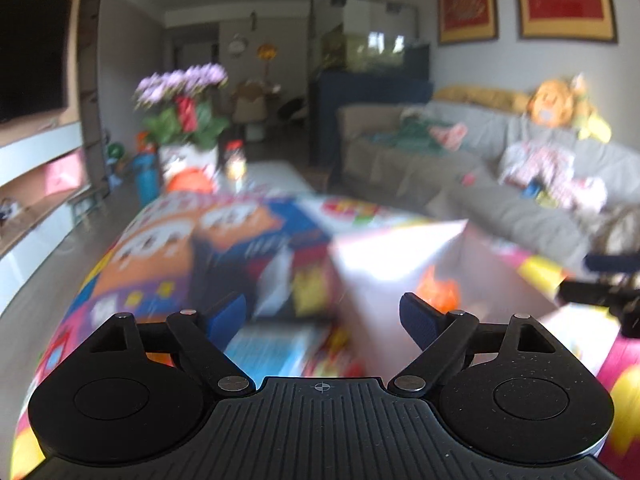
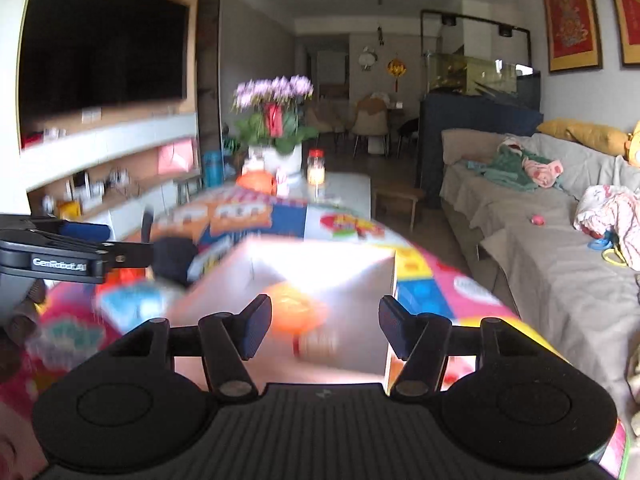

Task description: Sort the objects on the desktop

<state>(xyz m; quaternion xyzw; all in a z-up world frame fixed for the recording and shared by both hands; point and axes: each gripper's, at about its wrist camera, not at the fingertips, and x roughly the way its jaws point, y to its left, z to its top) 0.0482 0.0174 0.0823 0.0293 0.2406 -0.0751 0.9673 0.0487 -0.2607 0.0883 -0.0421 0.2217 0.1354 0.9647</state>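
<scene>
Showing: one open white box (image 2: 320,268), one orange object (image 2: 298,314) inside, one flower pot (image 2: 276,156), two framed red hangings (image 1: 466,0).

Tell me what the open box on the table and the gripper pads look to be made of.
Box: probably cardboard or thin board with a smooth, glossy pale finish, since its flat walls glare; blur leaves it open. Pads of the right hand-held gripper: blue, matte, finely ribbed, likely rubber or foam.
</scene>
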